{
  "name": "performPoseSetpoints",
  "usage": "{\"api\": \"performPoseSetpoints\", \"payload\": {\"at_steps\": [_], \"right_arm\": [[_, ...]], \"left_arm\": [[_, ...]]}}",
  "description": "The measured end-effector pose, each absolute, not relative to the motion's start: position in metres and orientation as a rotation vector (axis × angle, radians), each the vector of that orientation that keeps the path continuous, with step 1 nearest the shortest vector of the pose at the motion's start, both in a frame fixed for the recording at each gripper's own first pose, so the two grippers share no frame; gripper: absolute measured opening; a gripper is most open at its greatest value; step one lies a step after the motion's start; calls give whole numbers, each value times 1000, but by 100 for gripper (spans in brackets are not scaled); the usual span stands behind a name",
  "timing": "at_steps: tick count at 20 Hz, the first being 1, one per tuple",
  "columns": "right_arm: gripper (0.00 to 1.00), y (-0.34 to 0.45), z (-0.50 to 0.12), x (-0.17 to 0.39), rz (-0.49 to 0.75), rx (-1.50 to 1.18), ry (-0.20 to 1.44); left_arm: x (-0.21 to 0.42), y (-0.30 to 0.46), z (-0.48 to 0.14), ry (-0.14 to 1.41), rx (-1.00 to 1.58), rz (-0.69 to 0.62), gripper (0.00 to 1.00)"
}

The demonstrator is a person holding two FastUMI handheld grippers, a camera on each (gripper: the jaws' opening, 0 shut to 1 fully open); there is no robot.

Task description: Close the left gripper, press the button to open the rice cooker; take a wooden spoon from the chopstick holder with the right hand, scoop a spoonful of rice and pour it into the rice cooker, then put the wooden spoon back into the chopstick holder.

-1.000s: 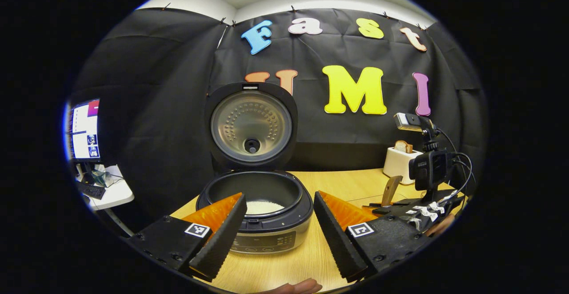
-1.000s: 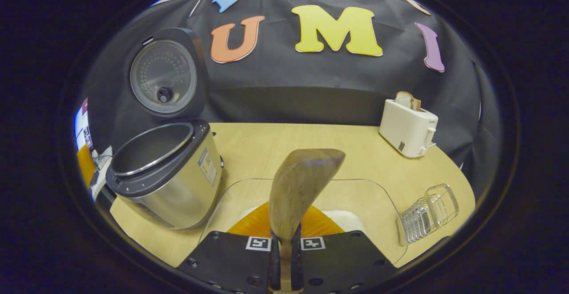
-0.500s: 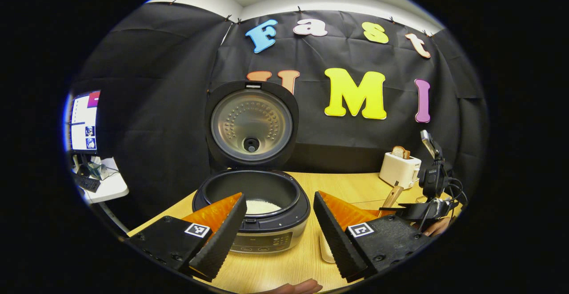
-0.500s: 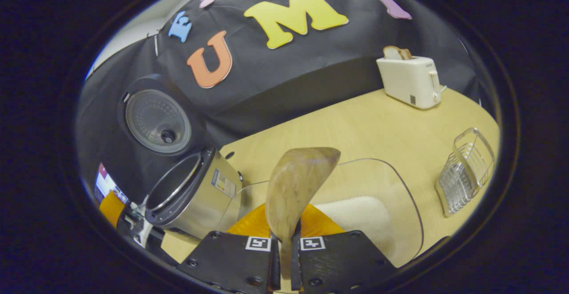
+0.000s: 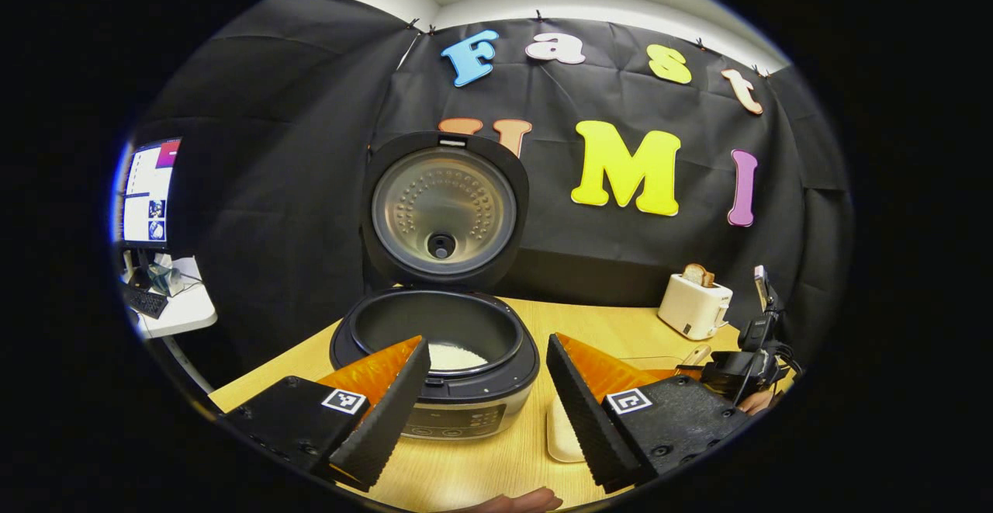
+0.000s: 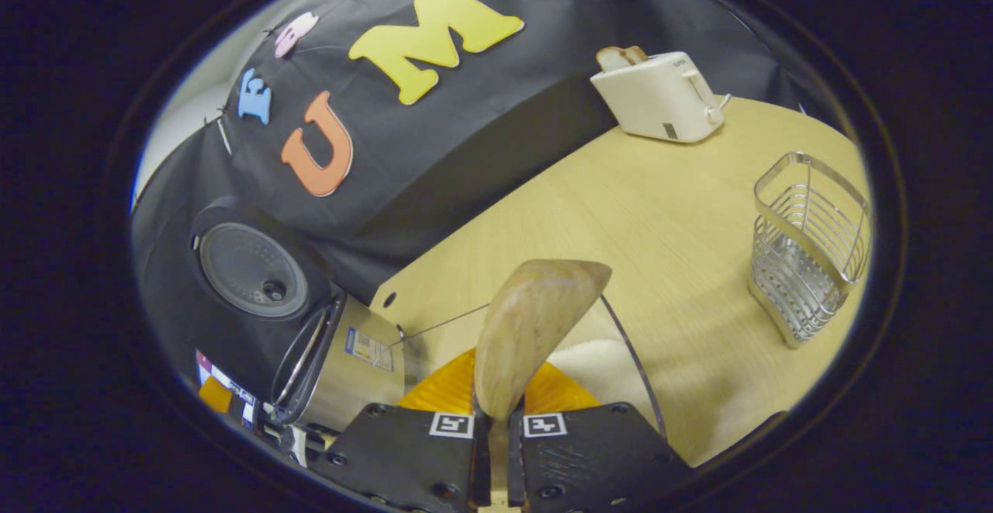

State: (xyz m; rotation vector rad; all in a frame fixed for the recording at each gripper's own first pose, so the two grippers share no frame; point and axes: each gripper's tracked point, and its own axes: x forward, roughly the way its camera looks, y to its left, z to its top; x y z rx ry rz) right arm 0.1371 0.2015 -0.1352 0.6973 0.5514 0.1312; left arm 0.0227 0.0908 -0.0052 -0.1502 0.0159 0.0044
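Across the pale tabletop your right gripper, jaws clamped on the wooden spoon, tilts over the rice tray, so dip its bowl level while your left gripper, jaws wide, waits before the open rice cooker.

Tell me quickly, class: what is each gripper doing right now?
Left gripper: open, holding nothing, in front of the open rice cooker.
Right gripper: shut on the wooden spoon.
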Motion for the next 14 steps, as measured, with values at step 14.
{"api": "performPoseSetpoints", "payload": {"at_steps": [14], "right_arm": [[9,161,-93,137,150,1063,464]], "left_arm": [[12,74,10,-39,-109,-13,96]]}}
